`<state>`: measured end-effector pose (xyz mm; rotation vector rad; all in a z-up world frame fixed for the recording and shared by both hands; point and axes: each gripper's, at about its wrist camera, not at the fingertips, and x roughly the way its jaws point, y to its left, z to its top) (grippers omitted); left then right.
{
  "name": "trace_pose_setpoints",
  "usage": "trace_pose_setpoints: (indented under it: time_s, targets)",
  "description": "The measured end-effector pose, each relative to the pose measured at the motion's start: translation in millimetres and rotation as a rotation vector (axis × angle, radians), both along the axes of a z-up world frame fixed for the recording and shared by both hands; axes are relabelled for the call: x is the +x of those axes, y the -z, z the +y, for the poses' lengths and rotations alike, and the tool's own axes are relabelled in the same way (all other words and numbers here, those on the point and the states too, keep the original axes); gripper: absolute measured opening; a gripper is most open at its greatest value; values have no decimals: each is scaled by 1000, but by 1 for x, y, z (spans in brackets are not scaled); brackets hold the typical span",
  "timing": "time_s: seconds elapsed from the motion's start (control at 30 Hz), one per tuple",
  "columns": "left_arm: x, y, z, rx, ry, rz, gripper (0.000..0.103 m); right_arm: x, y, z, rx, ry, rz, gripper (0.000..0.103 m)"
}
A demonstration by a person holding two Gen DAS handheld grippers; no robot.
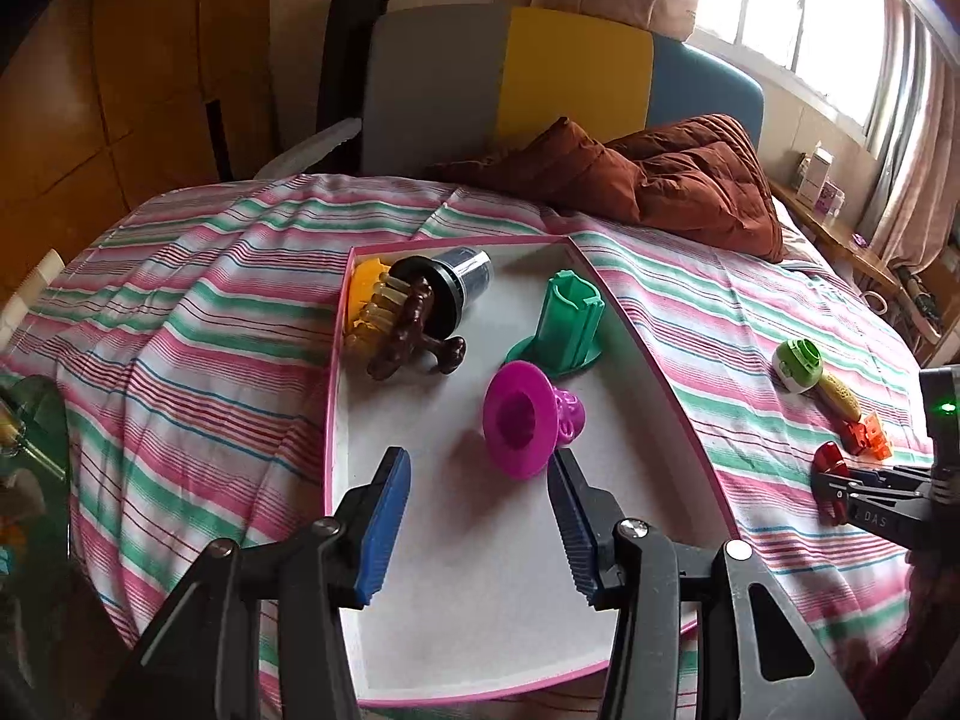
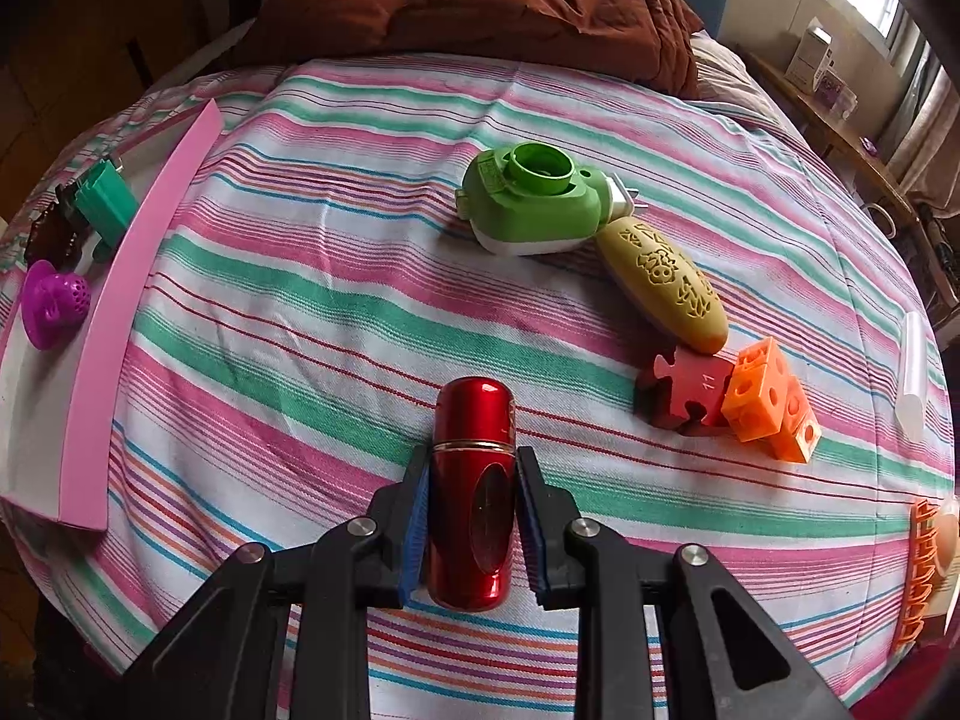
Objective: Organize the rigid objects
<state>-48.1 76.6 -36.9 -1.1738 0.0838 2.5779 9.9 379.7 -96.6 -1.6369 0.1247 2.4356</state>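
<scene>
A pink-rimmed white tray lies on the striped bed. In it are a magenta funnel-shaped piece, a green stand, a brown bone-shaped toy, a yellow comb-like piece and a black-and-clear cup. My left gripper is open and empty over the tray, just short of the magenta piece. My right gripper is shut on a red metallic capsule above the bedsheet; it also shows in the left wrist view. The tray's edge is to its left.
On the sheet right of the tray lie a green-and-white device, a tan carved oval, a red puzzle-shaped block, orange cubes, a clear tube and an orange comb-like piece. A brown quilt lies at the headboard.
</scene>
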Motion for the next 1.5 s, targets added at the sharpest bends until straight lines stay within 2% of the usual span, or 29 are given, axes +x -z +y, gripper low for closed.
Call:
trace_pose_setpoints:
  time_s: [0.87,1.17,1.5]
  targets:
    - [25,8,-41,1,-49,-6,49,7,-1,-12,38,-3,7,26]
    - [27,10,-50,6,-61,-10,49,10,-7,-18,-18,1,4,25]
    - [27,14,-62,-1,-86,-16,49,0,-35,-64,-106,-86,97,25]
